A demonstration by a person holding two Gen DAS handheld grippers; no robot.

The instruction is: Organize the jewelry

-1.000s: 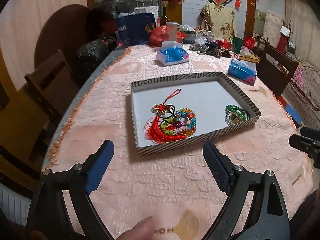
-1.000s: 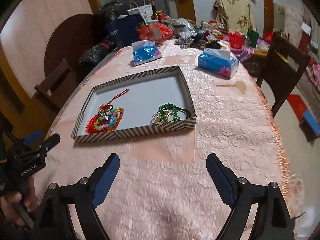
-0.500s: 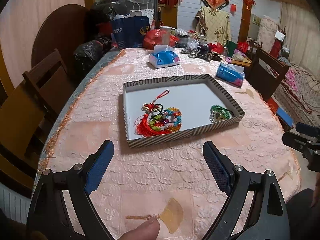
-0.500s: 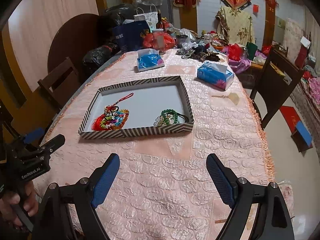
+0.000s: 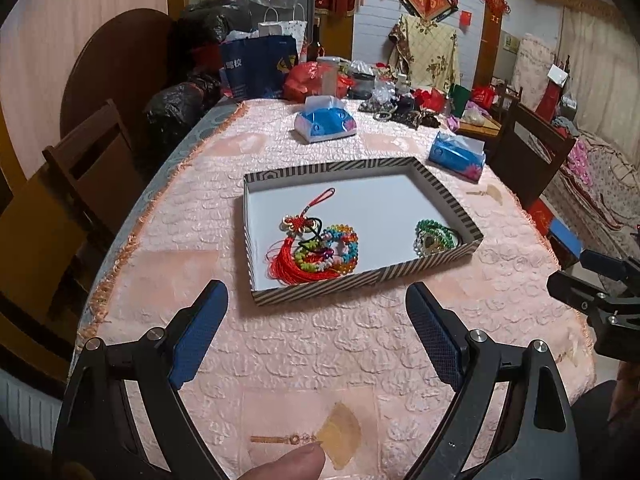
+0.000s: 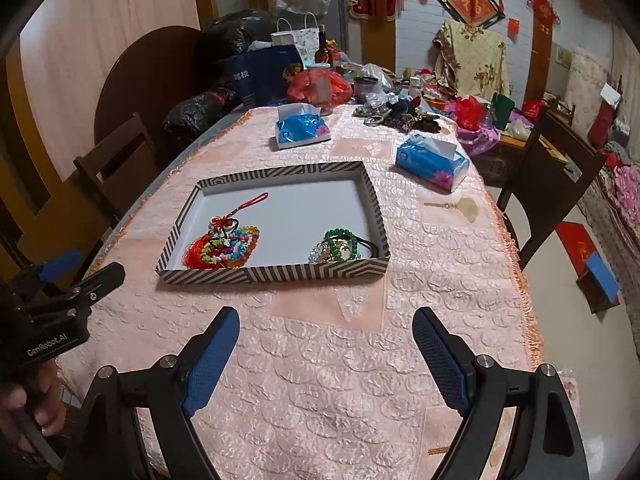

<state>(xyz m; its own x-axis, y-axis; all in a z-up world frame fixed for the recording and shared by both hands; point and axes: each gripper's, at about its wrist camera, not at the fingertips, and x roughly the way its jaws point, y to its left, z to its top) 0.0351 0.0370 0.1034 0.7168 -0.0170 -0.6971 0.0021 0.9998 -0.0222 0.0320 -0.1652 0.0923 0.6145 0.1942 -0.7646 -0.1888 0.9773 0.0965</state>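
Observation:
A shallow striped box (image 5: 360, 279) (image 6: 276, 274) with a white floor lies on the pink tablecloth. In it lie a red tassel knot (image 5: 294, 262) (image 6: 196, 250) tangled with multicoloured bead bracelets (image 5: 340, 246) (image 6: 236, 246), and at its right a green bead bracelet (image 5: 434, 232) (image 6: 340, 242) with a pale one. My left gripper (image 5: 316, 340) is open and empty, held above the cloth short of the box. My right gripper (image 6: 326, 356) is open and empty, also short of the box. Each gripper shows at the edge of the other's view.
Two blue tissue packs (image 5: 325, 124) (image 5: 456, 156) lie beyond the box. A pile of bags, bottles and hair ties (image 6: 384, 114) fills the table's far end. Wooden chairs (image 5: 92, 168) (image 6: 556, 176) stand on both sides. The table edge is close below both grippers.
Both grippers have pulled back and risen away from the box, which now looks smaller and farther. The jewelry in the box has not moved. Both stay open.

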